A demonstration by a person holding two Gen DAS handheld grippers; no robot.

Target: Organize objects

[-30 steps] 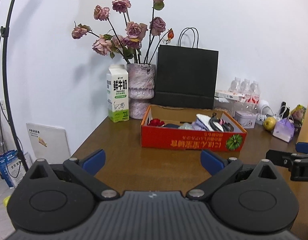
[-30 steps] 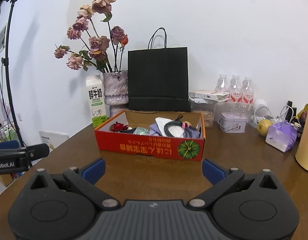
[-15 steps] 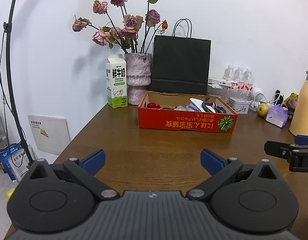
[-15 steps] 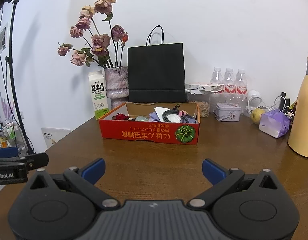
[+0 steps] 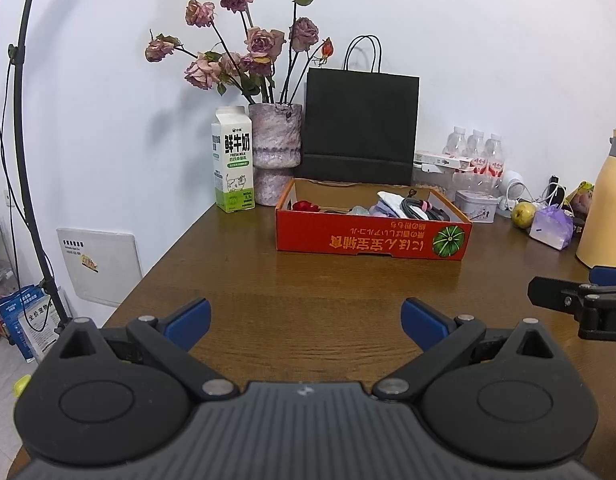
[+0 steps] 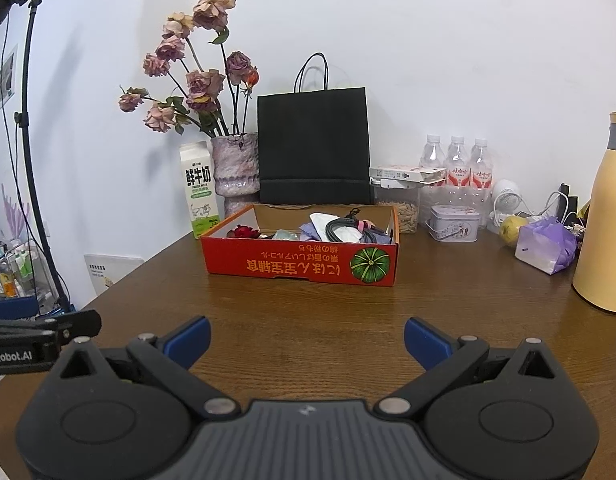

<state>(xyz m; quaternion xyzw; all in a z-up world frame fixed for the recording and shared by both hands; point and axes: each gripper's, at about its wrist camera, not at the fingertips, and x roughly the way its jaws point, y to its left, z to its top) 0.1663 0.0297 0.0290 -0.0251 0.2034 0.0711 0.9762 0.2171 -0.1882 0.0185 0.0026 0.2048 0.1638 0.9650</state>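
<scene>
A shallow red cardboard box [image 5: 372, 238] [image 6: 299, 266] printed with a green pumpkin stands on the brown wooden table [image 5: 316, 288] [image 6: 308, 304]. It holds a red flower, purple and white cloth and a coiled black cable [image 6: 342, 229]. My left gripper [image 5: 305, 318] is open and empty, well short of the box. My right gripper [image 6: 307, 338] is also open and empty, at about the same distance. The right gripper's tip [image 5: 580, 300] shows at the right edge of the left wrist view.
Behind the box stand a milk carton [image 5: 232, 160], a vase of dried roses [image 5: 273, 152], a black paper bag [image 5: 360, 128], water bottles [image 6: 456, 166] and a tin [image 6: 454, 223]. At right are a pear [image 6: 512, 230], purple pouch [image 6: 546, 246] and yellow flask [image 6: 606, 216]. A light stand [image 5: 23, 120] rises beyond the left table edge.
Both grippers have drawn back from the red box, which now looks smaller and farther. More bare table shows in front of it. Both stay open.
</scene>
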